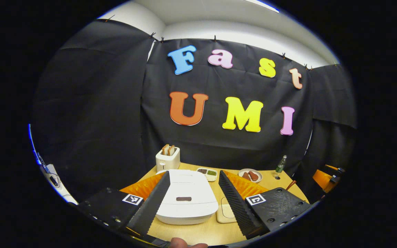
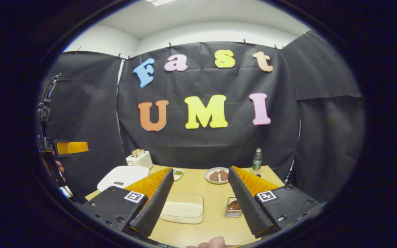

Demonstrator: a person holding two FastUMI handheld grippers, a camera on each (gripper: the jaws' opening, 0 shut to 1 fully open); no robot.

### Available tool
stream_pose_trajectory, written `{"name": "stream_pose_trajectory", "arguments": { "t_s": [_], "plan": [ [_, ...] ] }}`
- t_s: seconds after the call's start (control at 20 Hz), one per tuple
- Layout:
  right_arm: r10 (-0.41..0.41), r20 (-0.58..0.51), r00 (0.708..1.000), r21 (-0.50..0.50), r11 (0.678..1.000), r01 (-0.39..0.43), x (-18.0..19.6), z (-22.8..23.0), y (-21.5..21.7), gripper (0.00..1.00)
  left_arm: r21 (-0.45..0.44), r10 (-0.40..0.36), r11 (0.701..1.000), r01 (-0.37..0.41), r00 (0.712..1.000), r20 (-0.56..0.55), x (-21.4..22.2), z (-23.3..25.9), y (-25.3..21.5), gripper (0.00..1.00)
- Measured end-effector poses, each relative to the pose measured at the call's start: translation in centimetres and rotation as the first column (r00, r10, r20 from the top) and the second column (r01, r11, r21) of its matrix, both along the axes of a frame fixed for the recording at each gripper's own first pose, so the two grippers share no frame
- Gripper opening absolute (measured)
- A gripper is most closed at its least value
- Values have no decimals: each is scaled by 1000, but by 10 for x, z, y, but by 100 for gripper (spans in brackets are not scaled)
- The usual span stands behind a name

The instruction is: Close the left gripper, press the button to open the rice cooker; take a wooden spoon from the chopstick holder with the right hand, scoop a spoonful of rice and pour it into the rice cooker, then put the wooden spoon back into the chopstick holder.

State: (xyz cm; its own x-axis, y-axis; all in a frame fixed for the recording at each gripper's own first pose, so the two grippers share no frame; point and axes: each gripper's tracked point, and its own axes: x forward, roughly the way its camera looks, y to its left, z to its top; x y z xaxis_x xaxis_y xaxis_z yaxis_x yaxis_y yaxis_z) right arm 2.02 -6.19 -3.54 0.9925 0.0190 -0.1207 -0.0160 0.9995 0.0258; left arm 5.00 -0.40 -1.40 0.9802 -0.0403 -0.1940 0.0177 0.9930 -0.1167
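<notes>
Now both grippers hang above the wooden table (image 1: 198,232) with their fingers spread wide and nothing held between them. In the left gripper view, the left gripper (image 1: 193,198) looks down at the white rice cooker (image 1: 187,198), which stands on the table with its lid down; the dark button (image 1: 183,198) sits on the front part of the lid, between the two black fingers but not touched by them. Behind the cooker stand a white toaster (image 1: 168,158) with two slices of bread, a small white dish (image 1: 209,173) with sauces, a plate (image 1: 250,175) with brown food and a green bottle (image 1: 281,164). In the right gripper view, the right gripper (image 2: 198,199) points over a clear container of rice (image 2: 183,208), which lies flat on the table between the fingers. Just beside the right finger stands a small holder (image 2: 233,207) with something brown in it; I cannot tell if this is the wooden spoon. The rice cooker is at the left there, closed.
</notes>
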Motion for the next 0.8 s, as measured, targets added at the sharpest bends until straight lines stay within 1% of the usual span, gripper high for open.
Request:
{"name": "stream_pose_trajectory", "arguments": {
  "t_s": [0.15,0.25,0.35,0.45,0.55,0.8],
  "plan": [
    [-8,43,999,-21,1000,9,-27,16,12,99,3,-17,1000,17,994,106,-36,27,-2,94],
    [-7,65,998,-24,1000,9,-42,22,21,100,8,-21,1000,20,988,155,-58,35,-4,94],
    [-11,96,995,-33,999,14,-53,28,25,99,5,-25,1000,25,983,184,-80,39,-7,94],
    [-14,116,993,-45,999,19,-64,31,29,100,6,-26,1000,26,978,209,-100,39,-12,94],
    [-6,116,993,-46,999,12,-74,29,35,99,4,-25,1000,25,974,227,-112,39,-19,94],
    [-2,112,994,-40,999,6,-93,20,39,99,11,-38,999,36,966,257,-130,37,-32,94]
  ]
}}
